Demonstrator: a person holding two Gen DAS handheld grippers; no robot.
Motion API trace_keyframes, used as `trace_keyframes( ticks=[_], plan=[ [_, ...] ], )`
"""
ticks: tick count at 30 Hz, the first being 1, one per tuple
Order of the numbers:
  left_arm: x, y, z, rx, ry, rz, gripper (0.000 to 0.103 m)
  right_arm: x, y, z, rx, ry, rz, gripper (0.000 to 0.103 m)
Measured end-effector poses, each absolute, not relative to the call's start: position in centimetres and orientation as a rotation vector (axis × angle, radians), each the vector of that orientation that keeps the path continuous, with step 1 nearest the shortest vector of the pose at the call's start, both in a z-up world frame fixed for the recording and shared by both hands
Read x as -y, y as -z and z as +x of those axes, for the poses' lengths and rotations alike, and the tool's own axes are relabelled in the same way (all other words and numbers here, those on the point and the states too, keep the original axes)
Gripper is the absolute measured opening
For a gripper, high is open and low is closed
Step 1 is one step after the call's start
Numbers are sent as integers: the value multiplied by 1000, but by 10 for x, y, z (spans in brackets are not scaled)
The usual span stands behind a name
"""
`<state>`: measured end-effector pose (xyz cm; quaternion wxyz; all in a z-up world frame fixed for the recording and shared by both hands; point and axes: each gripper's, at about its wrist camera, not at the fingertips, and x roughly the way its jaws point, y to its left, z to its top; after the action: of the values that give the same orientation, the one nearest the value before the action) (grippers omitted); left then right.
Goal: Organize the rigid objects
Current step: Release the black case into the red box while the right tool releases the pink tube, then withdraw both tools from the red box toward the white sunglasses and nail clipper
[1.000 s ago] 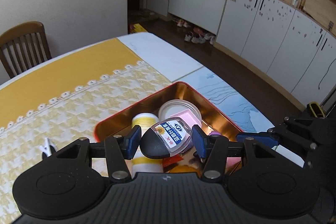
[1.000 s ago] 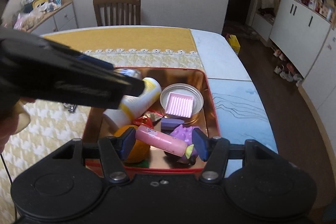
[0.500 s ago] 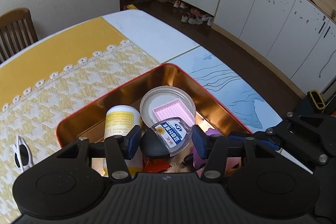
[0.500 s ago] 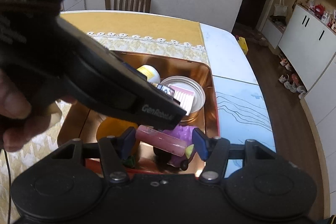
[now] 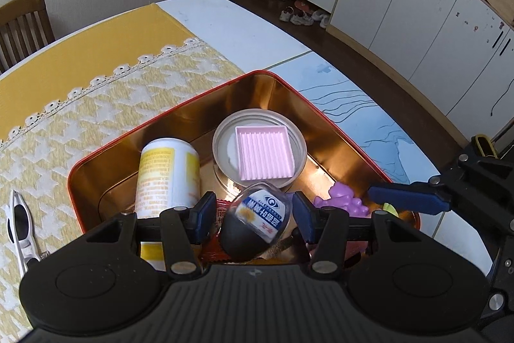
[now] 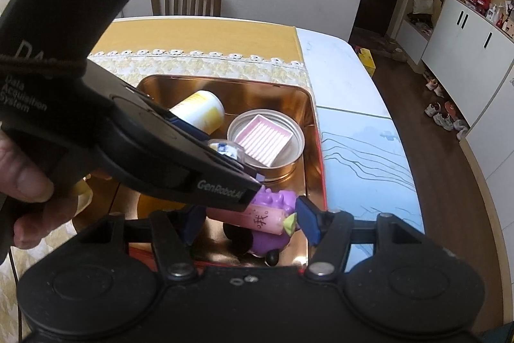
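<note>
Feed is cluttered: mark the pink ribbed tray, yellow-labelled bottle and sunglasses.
pink ribbed tray (image 5: 265,151): left wrist view, ribbed floor.
yellow-labelled bottle (image 5: 167,174): left wrist view, label side.
sunglasses (image 5: 20,219): left wrist view, dark lens.

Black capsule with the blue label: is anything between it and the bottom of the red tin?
Yes. Held in the left gripper, the capsule hangs over a red wrapper on the tin floor; the yellow can lies just left.

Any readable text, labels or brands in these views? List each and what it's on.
"GenRobot.AI": left gripper finger.
"Data Acquisition System": left gripper's body.
One Chinese character, "哦": pink tube.
Egg-shaped capsule label: Chinese print, too blurred.
White bottle label: too small to read.
</note>
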<state>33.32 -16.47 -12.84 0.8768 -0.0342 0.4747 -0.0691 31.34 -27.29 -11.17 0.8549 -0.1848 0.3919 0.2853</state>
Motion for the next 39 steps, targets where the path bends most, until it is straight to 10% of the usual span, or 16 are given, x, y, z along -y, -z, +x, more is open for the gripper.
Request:
trace_keyframes(
  ticks=[20, 39],
  plan=[
    [153, 89, 297, -887, 152, -112, 54, 282, 89, 298, -802, -607, -330, 79],
    [96, 50, 221, -757, 112, -154, 79, 279, 53, 257, -727, -634, -234, 101]
  ],
)
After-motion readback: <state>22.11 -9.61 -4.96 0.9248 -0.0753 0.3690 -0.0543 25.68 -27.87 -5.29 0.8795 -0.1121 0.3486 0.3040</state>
